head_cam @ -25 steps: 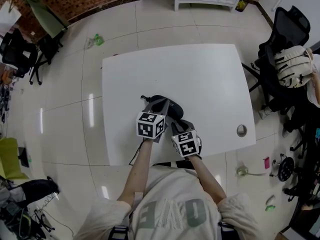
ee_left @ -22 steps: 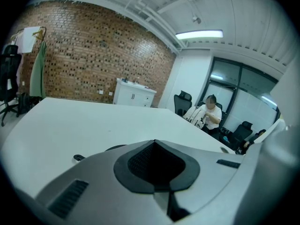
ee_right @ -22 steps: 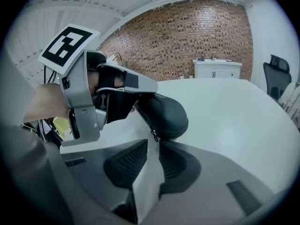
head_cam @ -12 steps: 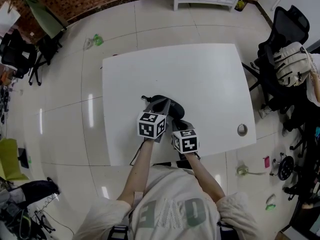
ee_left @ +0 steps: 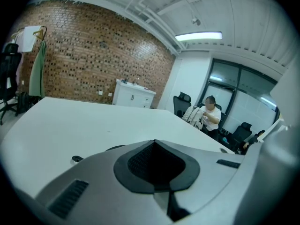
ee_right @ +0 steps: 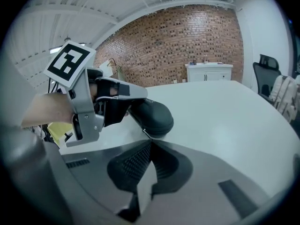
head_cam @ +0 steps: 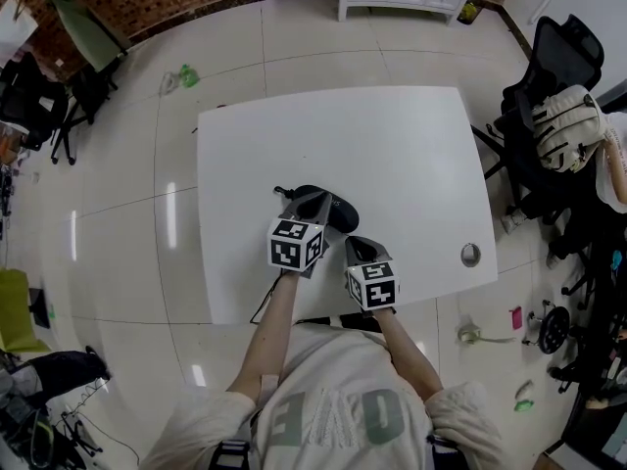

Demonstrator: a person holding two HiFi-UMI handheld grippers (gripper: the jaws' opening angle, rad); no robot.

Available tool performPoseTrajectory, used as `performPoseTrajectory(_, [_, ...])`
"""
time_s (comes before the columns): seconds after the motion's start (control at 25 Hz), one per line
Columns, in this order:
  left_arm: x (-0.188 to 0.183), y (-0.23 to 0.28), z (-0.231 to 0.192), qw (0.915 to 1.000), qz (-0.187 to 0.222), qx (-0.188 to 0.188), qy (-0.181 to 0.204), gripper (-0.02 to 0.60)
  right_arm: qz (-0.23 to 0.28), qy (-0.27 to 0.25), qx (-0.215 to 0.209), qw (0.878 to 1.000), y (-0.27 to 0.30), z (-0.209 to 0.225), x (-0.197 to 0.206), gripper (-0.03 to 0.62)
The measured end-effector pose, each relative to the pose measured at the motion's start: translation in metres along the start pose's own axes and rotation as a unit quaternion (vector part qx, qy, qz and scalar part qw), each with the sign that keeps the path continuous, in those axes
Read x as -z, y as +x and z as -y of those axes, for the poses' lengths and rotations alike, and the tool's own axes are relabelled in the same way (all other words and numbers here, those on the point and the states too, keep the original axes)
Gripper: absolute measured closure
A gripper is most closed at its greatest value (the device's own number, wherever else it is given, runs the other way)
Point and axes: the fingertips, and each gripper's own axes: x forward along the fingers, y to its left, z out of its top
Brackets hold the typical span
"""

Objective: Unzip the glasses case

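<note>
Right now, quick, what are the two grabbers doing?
Left gripper: closed, nothing seen between its jaws.
Right gripper: closed on the zipper pull of the glasses case.

Large pale letters are printed on the person's shirt, at the bottom centre of the head view. They are seen upside down there, and only "OVE" can be made out.

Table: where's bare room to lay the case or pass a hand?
Bare: the whole far half of the table beyond the glasses case, and the right stretch between case and grommet hole. Crowded: the near edge, where left claw meets the case and right claw pinches its zipper pull.
</note>
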Motion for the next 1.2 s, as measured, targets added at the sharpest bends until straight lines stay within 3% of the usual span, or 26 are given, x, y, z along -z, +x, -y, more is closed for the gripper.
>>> performPoseTrajectory(0.28, [0.0, -0.001, 0.0, 1.0, 0.001, -0.001, -0.003, 0.584, 0.002, -0.081, -0.011, 0.997, 0.0, -0.008, 0.002, 0.595])
performPoseTrajectory(0.44, [0.0, -0.001, 0.002, 1.0, 0.002, -0.001, -0.004, 0.584, 0.012, -0.084, -0.033, 0.996, 0.002, -0.02, -0.006, 0.594])
performPoseTrajectory(0.56, [0.0, -0.001, 0.002, 1.0, 0.002, -0.001, -0.005, 0.584, 0.006, -0.063, -0.024, 0.998, 0.004, -0.02, -0.006, 0.592])
performPoseTrajectory(0.68, [0.0, -0.001, 0.003, 1.0, 0.002, -0.001, -0.004, 0.584, 0.003, -0.034, -0.013, 0.999, 0.005, -0.015, -0.004, 0.525])
performPoseTrajectory(0.84, [0.001, -0.003, 0.001, 1.0, 0.002, -0.001, -0.003, 0.584, 0.007, 0.06, 0.009, 0.998, 0.011, -0.012, -0.005, 0.514])
performPoseTrajectory(1.0, [0.0, -0.003, 0.001, 1.0, 0.001, 0.005, 0.001, 0.584, 0.006, 0.16, 0.05, 0.986, 0.015, -0.002, -0.006, 0.514])
performPoseTrajectory(1.16, [0.001, -0.003, 0.001, 0.9999, 0.004, 0.011, -0.001, 0.584, -0.001, 0.146, 0.059, 0.987, 0.018, -0.002, -0.005, 0.526])
performPoseTrajectory(1.2, [0.001, -0.003, 0.002, 0.9999, 0.004, 0.012, -0.002, 0.584, -0.004, 0.139, 0.057, 0.989, 0.019, -0.004, -0.005, 0.573])
